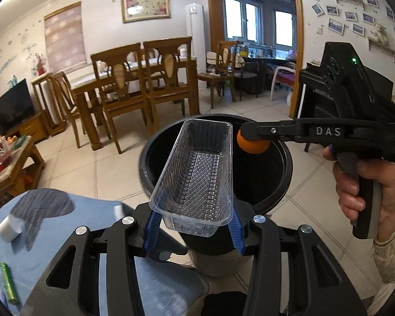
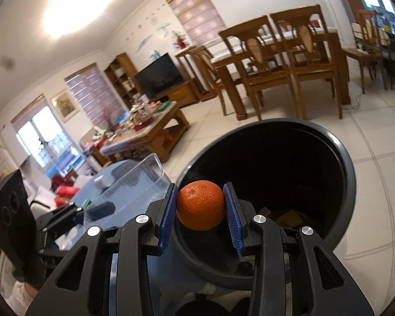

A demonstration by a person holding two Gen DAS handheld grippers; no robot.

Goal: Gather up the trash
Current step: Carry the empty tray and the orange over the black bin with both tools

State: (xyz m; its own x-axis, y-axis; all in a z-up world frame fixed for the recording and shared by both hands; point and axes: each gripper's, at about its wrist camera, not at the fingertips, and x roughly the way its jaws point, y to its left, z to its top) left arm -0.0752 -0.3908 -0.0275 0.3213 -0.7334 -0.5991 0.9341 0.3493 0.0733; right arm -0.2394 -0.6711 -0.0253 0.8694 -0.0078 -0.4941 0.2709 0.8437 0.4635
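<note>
Tray (image 1: 197,173) and orange (image 2: 200,205) above black bin (image 2: 347,158)

Clear glossy plastic tray (image 1: 197,173), ribbed and diamond-embossed. Orange (image 2: 200,205): dimpled matt peel. Behind both, black bin (image 2: 339,158), smooth matt plastic rim. Beyond bin, glossy floor tiles (image 1: 73,163), varnished wood chairs (image 1: 121,84).

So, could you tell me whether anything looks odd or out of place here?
One thing: the right gripper holds a whole, unpeeled orange over the black bin, odd for trash. The left gripper's clear plastic tray looks intact.
</note>
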